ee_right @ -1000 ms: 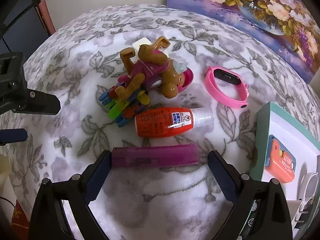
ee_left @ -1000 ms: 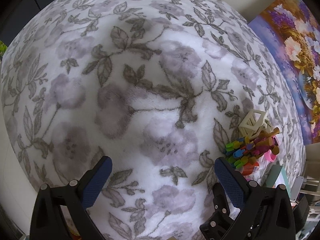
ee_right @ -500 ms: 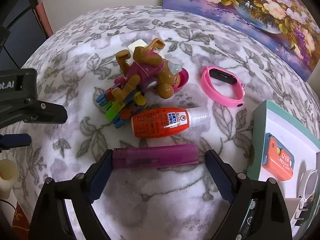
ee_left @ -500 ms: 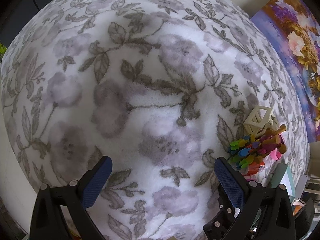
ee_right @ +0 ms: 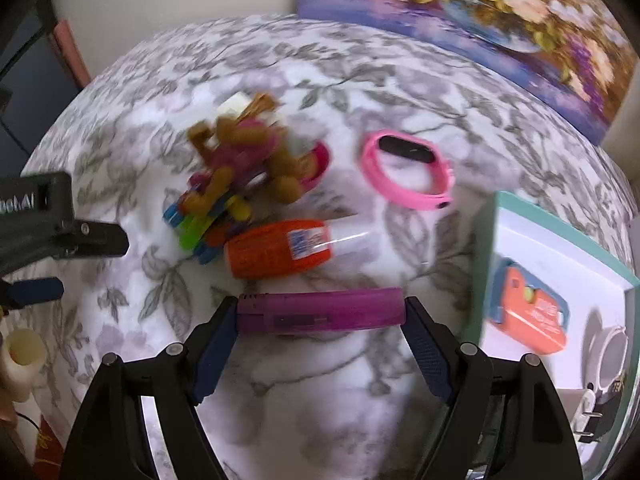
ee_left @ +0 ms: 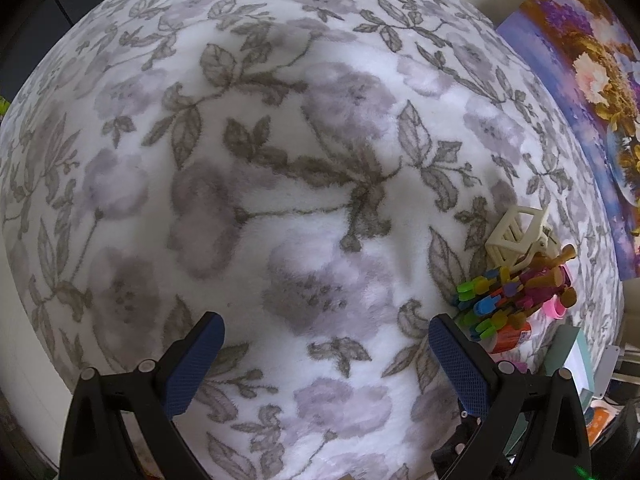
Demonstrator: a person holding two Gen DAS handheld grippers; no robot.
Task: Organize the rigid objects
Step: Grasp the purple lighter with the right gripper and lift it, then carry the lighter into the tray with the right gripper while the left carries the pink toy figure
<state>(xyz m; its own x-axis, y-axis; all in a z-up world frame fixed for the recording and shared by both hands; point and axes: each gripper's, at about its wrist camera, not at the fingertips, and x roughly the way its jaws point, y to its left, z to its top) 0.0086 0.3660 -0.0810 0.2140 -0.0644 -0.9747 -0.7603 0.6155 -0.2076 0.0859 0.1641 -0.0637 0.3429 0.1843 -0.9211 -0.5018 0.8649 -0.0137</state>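
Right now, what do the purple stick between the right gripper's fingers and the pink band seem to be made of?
Purple stick: probably hard plastic, slightly see-through, with a dark patch showing inside. Pink band: likely soft rubbery silicone, matte, bent into a loop with a black insert.

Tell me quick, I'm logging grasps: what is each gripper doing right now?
Left gripper: open, holding nothing, above the floral blanket.
Right gripper: shut on the purple lighter, gripped end to end.

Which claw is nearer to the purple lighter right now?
Right. The right claw has a finger at each end of the purple lighter. The left claw hangs open over bare blanket, well off to the side of the toy pile.
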